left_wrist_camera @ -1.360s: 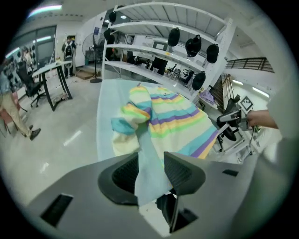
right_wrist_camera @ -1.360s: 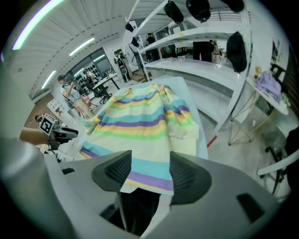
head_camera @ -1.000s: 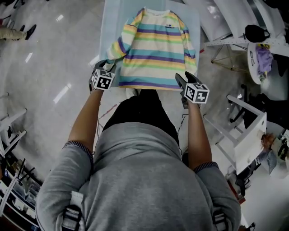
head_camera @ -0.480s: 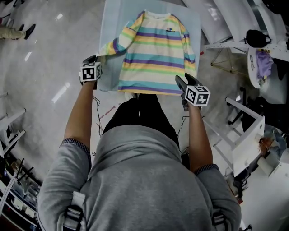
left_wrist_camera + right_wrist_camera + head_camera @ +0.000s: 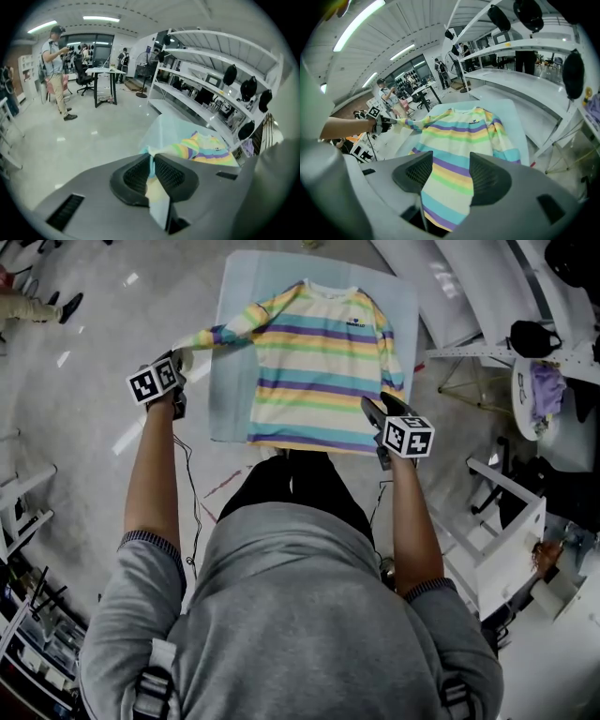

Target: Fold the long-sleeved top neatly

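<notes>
A long-sleeved top (image 5: 319,367) with pastel stripes lies flat, front up, on a light blue table (image 5: 234,404). My left gripper (image 5: 176,360) is out past the table's left edge. It is shut on the cuff of the left sleeve (image 5: 220,334), having closed on it within the last second, and the sleeve stretches out straight. In the left gripper view the cuff (image 5: 151,161) is pinched between the pads. My right gripper (image 5: 380,407) hangs open over the hem at the lower right, and striped cloth (image 5: 450,140) shows below its open jaws.
White shelving (image 5: 469,287) runs along the right, with a stand holding purple cloth (image 5: 547,362) beside it. In the left gripper view a person (image 5: 56,70) stands on the glossy floor near a desk (image 5: 105,77). My own body is against the table's near edge.
My left gripper took the sleeve cuff and drew it out left and away, so the sleeve went from lying beside the body to stretched out. The right gripper shifted slightly.
</notes>
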Motion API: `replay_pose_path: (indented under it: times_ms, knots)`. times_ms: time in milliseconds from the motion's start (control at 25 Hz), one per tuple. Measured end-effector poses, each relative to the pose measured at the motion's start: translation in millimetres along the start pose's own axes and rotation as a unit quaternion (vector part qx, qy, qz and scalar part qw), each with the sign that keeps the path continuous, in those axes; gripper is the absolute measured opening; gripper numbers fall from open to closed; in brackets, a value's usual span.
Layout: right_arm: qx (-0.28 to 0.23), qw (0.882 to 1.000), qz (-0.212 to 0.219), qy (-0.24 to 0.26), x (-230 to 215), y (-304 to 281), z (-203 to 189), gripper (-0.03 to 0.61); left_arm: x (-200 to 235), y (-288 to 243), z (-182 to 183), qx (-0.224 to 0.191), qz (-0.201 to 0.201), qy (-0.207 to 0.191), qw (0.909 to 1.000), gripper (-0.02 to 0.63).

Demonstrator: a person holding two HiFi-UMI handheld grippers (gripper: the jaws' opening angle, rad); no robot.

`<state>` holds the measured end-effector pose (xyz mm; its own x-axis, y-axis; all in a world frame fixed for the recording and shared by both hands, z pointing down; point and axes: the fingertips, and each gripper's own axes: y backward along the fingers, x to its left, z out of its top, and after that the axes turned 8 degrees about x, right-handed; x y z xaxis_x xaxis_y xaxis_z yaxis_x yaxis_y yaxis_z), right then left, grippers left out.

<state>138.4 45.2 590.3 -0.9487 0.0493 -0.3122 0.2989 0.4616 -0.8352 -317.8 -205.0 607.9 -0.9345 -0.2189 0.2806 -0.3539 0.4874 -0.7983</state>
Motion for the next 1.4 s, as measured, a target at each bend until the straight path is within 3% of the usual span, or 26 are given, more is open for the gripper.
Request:
replay_pose_path:
  times_ms: [200,400,760,1160,1400]
  knots:
    - [0.003,1.0,0.012,0.013,-4.3,-6.9,24.3,0.261,11.2,0.2,11.2,0.018,-0.008,0.068,0.9975,0.048]
    - [0.005,0.999,0.024,0.029,-14.2,-15.2,52.0,0.261,15.3,2.7,15.2,0.032,-0.025,0.141,0.9892,0.048]
    - [0.012,0.997,0.055,0.047,-39.0,-40.7,85.9,0.261,-1.8,5.3,11.5,0.052,-0.003,0.151,0.9871,0.048]
    - [0.034,0.994,0.075,0.068,-48.9,-62.2,99.1,0.261,-97.7,22.9,-19.4,0.068,-0.099,0.181,0.9762,0.048]
    - [0.049,0.993,0.079,0.075,-24.4,-80.2,93.1,0.261,-112.3,27.2,-99.3,0.138,-0.16,0.205,0.9557,0.049]
